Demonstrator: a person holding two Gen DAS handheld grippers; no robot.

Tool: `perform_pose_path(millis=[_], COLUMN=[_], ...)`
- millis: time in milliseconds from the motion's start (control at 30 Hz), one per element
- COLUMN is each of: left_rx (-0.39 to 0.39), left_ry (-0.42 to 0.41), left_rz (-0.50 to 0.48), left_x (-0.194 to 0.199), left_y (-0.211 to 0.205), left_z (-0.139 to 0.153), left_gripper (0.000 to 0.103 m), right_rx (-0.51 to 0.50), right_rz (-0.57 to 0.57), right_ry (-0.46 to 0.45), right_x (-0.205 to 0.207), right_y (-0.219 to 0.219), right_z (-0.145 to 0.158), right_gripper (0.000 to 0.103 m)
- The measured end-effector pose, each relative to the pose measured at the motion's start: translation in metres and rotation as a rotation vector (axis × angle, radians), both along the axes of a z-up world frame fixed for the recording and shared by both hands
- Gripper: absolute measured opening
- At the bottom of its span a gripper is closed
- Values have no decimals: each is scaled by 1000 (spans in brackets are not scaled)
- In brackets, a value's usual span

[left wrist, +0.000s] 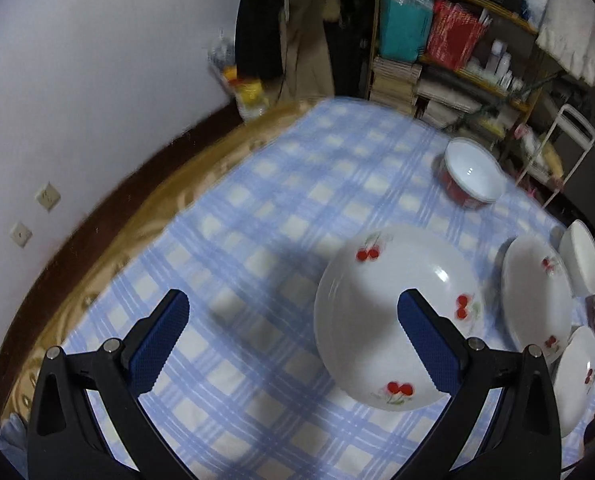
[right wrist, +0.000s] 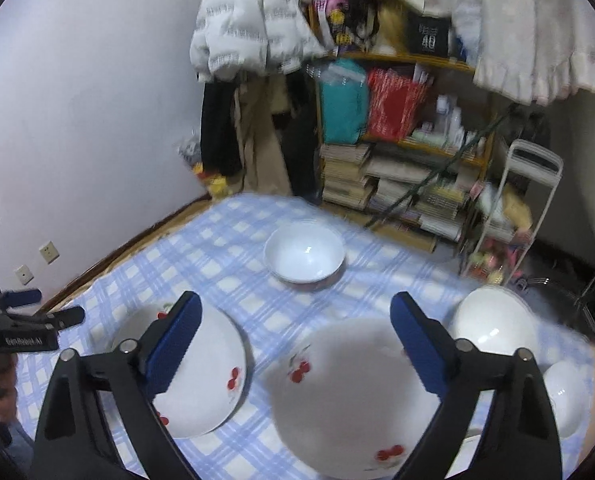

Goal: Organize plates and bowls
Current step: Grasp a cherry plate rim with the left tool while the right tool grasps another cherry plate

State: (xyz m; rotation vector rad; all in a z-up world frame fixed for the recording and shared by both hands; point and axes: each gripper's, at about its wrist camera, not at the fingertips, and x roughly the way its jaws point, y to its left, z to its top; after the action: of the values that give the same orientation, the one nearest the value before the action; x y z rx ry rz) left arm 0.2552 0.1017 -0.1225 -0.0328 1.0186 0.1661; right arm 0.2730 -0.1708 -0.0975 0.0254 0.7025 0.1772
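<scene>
1. Risk: both views are motion-blurred and the cherry plates sit close together; a fast descent could clip a rim and knock one plate into its neighbour.
2. Risk: the glazed rim could slip off the pads if pinched shallow.
3. Right gripper (right wrist: pixel 296 330): jaws spread, empty. Cherry plate (right wrist: pixel 345 396) sits lower centre, between and below its fingers; second plate (right wrist: pixel 205 376) lower left.
4. Left gripper (left wrist: pixel 293 330): spread, empty. Plate (left wrist: pixel 397 320) under its right finger; red-sided bowl (left wrist: pixel 471 174) upper right, well apart.

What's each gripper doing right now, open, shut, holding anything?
Left gripper: open, holding nothing, above the checked cloth.
Right gripper: open, holding nothing, over a cherry plate.
</scene>
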Motion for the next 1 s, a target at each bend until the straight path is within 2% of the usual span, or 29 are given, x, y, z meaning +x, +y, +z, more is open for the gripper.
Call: perform_pose_path(millis=[167, 267, 333, 600, 667, 733, 800, 867, 933, 1000], left_rx=[-4, 1, 7, -22, -36, -38, -37, -44, -37, -71], left_ry=[80, 114, 131, 193, 212, 229, 234, 241, 249, 245], left_rz=[16, 11, 0, -8, -10, -12, -18, -31, -40, -54], left_x=[9, 13, 15, 22, 24, 25, 25, 27, 28, 29], left_y=[4, 4, 3, 2, 3, 2, 1, 1, -1, -1], left_z=[-31, -45, -52, -74, -79, -84, -88, -91, -95, -97], left_gripper=[102, 102, 102, 101, 91, 88, 82, 71, 63, 55], right_rx=[22, 16, 11, -43, -78, -95, -88, -84, -70, -56], right_rz=[-6, 3, 14, 88, 119, 142, 158, 167, 181, 200], right_ry=[73, 124, 150, 243, 264, 291, 315, 337, 359, 371], right_x=[21, 31, 36, 53, 57, 60, 64, 67, 69, 70], right_y=[10, 17, 22, 46, 54, 59, 61, 63, 65, 68], right_z=[-34, -52, -63, -95, -102, -109, -114, -120, -125, -128], right_gripper=[92, 83, 77, 64, 61, 51, 46, 44, 35, 28])
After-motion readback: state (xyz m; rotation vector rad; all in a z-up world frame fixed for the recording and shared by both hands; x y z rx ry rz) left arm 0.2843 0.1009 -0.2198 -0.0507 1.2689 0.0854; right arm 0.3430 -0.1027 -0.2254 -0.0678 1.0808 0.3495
